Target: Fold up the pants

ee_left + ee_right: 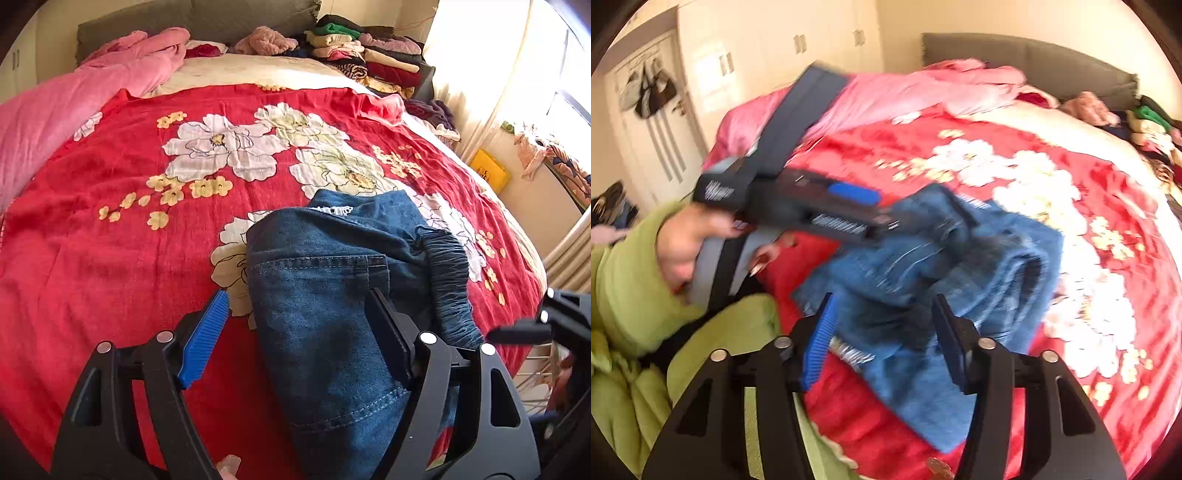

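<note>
A pair of blue denim pants (325, 295) lies bunched on the red floral blanket (110, 258), with its dark elastic waistband (448, 273) to the right. My left gripper (299, 332) is open; the pants lie between its fingers, and its right finger rests on the denim. In the right wrist view the pants (923, 266) lie crumpled near the bed's front edge. My right gripper (882, 339) is open just above them. The left gripper (886, 218) shows there from the side, held by a hand, reaching onto the pants. That view is motion-blurred.
A pink quilt (55, 107) lies along the bed's left side. A stack of folded clothes (365, 51) sits at the far right by the headboard. The person's green sleeve (631, 280) is at the bed's front left. A wardrobe (768, 55) stands behind.
</note>
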`<state>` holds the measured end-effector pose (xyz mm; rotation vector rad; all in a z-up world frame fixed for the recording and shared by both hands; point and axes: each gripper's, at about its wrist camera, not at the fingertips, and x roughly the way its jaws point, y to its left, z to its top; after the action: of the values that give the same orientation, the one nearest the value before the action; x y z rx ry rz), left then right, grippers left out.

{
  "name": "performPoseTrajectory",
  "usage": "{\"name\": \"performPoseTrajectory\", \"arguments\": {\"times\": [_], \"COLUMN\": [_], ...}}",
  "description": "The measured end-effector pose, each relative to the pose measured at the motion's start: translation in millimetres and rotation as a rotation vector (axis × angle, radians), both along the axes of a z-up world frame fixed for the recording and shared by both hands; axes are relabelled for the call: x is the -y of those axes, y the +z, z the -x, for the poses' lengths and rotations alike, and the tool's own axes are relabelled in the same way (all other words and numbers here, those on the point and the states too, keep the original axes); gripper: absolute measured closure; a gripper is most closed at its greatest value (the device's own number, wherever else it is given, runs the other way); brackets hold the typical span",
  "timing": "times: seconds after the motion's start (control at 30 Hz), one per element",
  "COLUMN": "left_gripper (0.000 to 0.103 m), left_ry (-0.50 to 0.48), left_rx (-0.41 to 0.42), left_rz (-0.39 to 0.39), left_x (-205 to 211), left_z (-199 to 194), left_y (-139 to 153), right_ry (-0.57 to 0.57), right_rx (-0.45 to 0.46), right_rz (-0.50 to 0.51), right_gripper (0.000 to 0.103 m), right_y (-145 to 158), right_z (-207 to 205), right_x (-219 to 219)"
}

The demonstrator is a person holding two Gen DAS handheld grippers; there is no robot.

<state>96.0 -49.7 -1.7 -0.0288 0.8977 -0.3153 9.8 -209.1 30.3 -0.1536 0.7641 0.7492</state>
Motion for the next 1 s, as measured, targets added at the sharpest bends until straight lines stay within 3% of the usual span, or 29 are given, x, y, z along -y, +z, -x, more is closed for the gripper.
{"name": "performPoseTrajectory", "arguments": {"times": [0.1,0.23,0.37,0.5,0.6,0.8,1.0], "left_gripper": [0.030,0.025,0.020,0.012,0.011,0.011,0.011], "left_ry": [0.002,0.007,0.007,0.013,0.016,0.028,0.047], "left_rx": [0.015,0.028,0.039,0.061,0.070,0.037,-0.040], "left_rz": [0.003,0.001,0.004,0.008,0.005,-0.011,-0.022], "left_x": [-1,-2,-3,-5,-8,-11,-12], "left_z": [3,7,12,19,21,15,3], "left_y": [6,13,19,29,32,22,-6], "right_ry": [-0.061,-0.134,-0.191,-0.234,-0.274,-0.379,-0.411], "right_rx": [0.018,0.046,0.061,0.073,0.065,-0.027,-0.198], "right_rz": [-0.019,-0.030,-0.025,-0.028,-0.035,-0.025,-0.059], "right_gripper": [0.040,0.024,0.016,0.016,0.016,0.017,0.041], "right_y": [7,14,18,21,20,3,-37], "right_z": [-2,-10,-17,-17,-22,-37,-63], "right_x": [15,28,37,45,52,67,78]}}
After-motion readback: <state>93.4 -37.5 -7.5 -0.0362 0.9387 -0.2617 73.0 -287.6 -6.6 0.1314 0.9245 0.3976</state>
